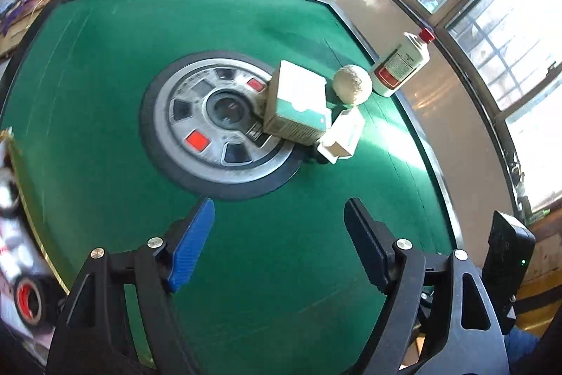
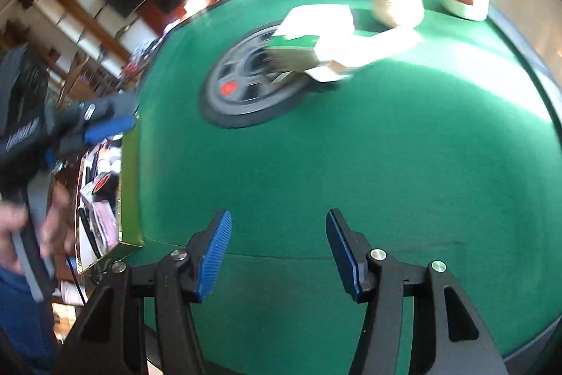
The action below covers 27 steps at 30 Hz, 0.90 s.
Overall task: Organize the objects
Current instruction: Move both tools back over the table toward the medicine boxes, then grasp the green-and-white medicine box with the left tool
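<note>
Both claws, left (image 1: pixel 279 243) and right (image 2: pixel 277 253), hung apart and empty over the green table (image 1: pixel 105 94). The box (image 1: pixel 296 108), ball (image 1: pixel 352 84) and bottle (image 1: pixel 402 64) sat clustered far off; reaching one seemed next.

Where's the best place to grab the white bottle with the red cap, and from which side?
Grip the bottle across its body, about mid-label, coming from the open table side. It stands upright at the table's edge, with the ball close beside it, so keep the fingers clear of that.
</note>
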Available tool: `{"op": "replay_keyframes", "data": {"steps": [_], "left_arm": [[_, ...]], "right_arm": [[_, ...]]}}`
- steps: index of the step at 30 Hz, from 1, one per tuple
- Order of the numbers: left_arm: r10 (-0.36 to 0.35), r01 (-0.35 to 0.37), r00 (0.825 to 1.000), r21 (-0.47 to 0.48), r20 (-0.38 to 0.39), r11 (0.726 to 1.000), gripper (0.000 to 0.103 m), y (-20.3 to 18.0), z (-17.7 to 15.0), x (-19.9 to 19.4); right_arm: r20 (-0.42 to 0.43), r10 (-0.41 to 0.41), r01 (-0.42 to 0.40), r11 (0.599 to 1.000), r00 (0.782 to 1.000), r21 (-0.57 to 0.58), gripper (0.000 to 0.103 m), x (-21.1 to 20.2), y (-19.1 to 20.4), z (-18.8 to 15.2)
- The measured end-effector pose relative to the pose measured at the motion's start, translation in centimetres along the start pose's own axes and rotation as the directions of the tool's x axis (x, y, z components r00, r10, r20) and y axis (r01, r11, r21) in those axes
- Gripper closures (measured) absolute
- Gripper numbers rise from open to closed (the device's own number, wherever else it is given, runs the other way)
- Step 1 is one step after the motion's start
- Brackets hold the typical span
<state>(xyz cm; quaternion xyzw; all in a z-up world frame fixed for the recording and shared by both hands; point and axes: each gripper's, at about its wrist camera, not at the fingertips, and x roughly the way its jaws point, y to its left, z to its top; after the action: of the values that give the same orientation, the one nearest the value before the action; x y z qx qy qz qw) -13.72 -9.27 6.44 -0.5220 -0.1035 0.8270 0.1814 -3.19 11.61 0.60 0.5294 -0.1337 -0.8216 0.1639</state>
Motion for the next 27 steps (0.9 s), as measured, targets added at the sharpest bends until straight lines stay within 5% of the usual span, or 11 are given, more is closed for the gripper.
{"op": "replay_keyframes", "data": {"steps": [5, 9, 18, 22, 25, 27], "left_arm": [[0.015, -0.003, 0.997, 0.141, -0.081, 0.990, 0.025, -4.4, 5.4, 6.3], [0.132, -0.103, 0.983, 0.210, -0.130, 0.972, 0.025, -5.9, 8.1, 10.9], [0.263, -0.213, 0.945, 0.245, -0.193, 0.946, 0.014, -6.6, 11.1, 16.6], [0.314, -0.264, 0.919, 0.220, -0.237, 0.939, 0.014, -5.6, 11.3, 19.0], [0.273, -0.256, 0.935, 0.104, -0.225, 0.961, 0.030, -3.7, 10.6, 18.4], [0.256, -0.253, 0.947, 0.040, -0.196, 0.967, 0.030, -2.6, 9.6, 17.0]], "right_arm": [[0.007, -0.011, 0.010, 0.999, 1.000, 0.053, 0.046, -2.1, -4.7, -0.6], [-0.006, -0.008, 0.009, 0.999, 1.000, 0.053, 0.046, -2.9, -7.1, -1.3], [-0.033, -0.007, 0.009, 0.999, 0.999, 0.054, 0.046, -3.2, -10.4, -2.3], [-0.041, -0.010, 0.012, 0.998, 0.999, 0.054, 0.046, -3.1, -10.9, -2.2], [-0.040, -0.010, 0.012, 0.999, 0.999, 0.047, 0.046, -3.0, -10.8, -1.9], [-0.044, -0.002, 0.005, 0.998, 0.999, 0.056, 0.046, -2.8, -10.8, -1.4]]}}
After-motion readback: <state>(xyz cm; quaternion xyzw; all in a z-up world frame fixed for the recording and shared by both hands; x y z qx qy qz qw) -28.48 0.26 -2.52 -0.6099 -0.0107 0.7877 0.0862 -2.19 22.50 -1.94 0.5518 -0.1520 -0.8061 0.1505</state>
